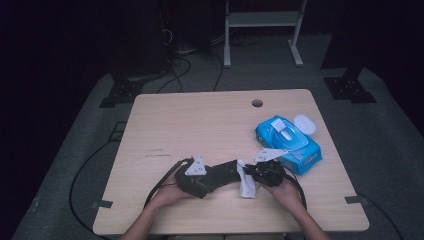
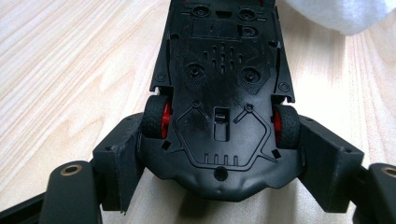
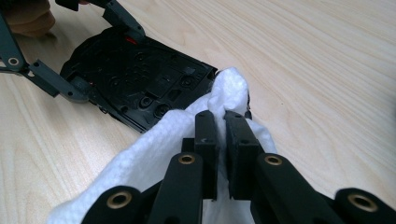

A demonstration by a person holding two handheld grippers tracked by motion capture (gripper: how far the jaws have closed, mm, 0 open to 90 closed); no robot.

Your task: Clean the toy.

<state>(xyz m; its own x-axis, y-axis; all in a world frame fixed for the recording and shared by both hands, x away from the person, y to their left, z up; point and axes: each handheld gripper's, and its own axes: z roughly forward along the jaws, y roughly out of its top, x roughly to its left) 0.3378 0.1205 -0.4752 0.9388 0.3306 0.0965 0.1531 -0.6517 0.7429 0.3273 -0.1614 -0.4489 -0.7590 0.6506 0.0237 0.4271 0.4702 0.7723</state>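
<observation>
A black toy car (image 2: 224,84) with red wheel hubs lies belly-up, and my left gripper (image 2: 224,144) is shut on it, one jaw pressing on each wheel at the near end. In the high view the left gripper (image 1: 206,176) holds the car (image 1: 225,171) just above the table's front middle. My right gripper (image 3: 222,122) is shut on a white wipe (image 3: 154,144), whose folded tip touches the far end of the car (image 3: 135,74). Seen from above, the wipe (image 1: 246,186) hangs below the right gripper (image 1: 254,172), and its edge (image 2: 336,14) also shows in the left gripper view.
A blue pack of wipes (image 1: 290,145) lies at the right of the wooden table (image 1: 200,120), its white lid (image 1: 305,123) flipped open. A cable hole (image 1: 257,103) sits near the far edge. Cables trail off the front edge by both forearms.
</observation>
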